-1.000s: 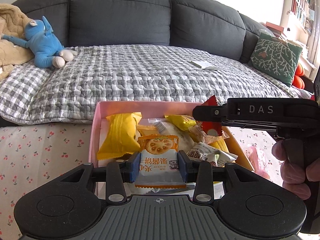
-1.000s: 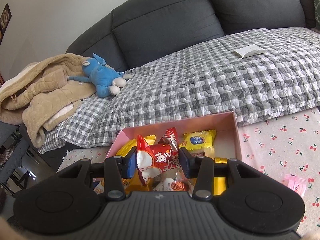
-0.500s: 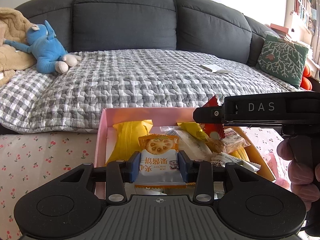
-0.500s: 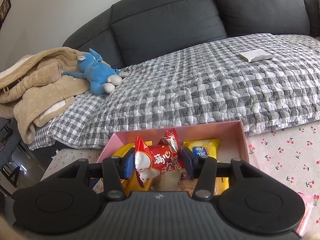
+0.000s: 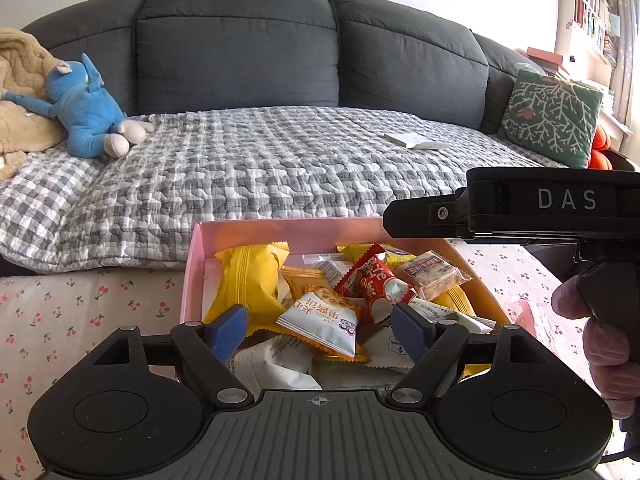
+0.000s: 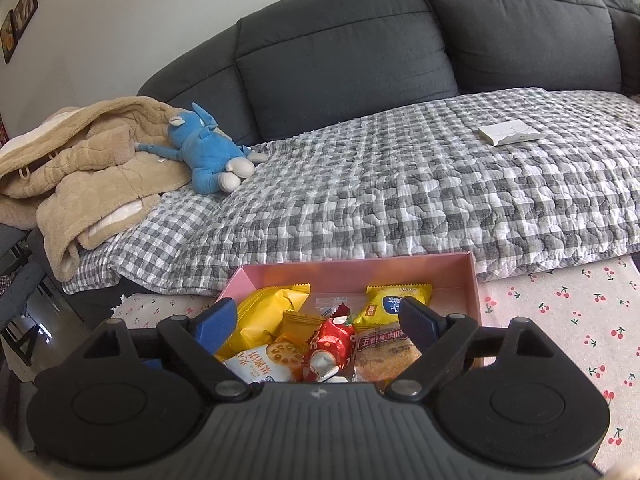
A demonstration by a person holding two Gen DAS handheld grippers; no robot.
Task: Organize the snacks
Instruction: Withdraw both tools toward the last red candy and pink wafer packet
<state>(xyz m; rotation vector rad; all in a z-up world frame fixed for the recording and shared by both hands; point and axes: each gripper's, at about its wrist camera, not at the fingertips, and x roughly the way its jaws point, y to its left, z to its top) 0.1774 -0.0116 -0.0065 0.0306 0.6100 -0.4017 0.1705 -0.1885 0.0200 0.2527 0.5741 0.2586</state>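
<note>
A pink box (image 5: 280,231) (image 6: 360,274) on the cherry-print cloth holds several snack packets. The white and orange biscuit packet (image 5: 322,318) (image 6: 266,362) lies loose on the pile, and the red packet (image 5: 376,284) (image 6: 329,346) rests beside it. My left gripper (image 5: 320,326) hangs over the box's near end, its jaws opening wide, nothing pressed between the blue pads. My right gripper (image 6: 316,322) is likewise opening above the box, holding nothing. In the left wrist view the right gripper's black body (image 5: 520,208) juts in from the right, a hand (image 5: 600,332) on its handle.
Beyond the box stands a dark grey sofa (image 5: 240,52) with a checked quilt (image 5: 260,168). On it lie a blue plush toy (image 5: 88,110), a tan coat (image 6: 80,168), a white booklet (image 6: 510,133) and a green cushion (image 5: 554,118). A pink packet (image 5: 528,316) lies right of the box.
Both grippers opened wide. The biscuit packet dropped from the left gripper and the red packet from the right one; both now lie in the box.
</note>
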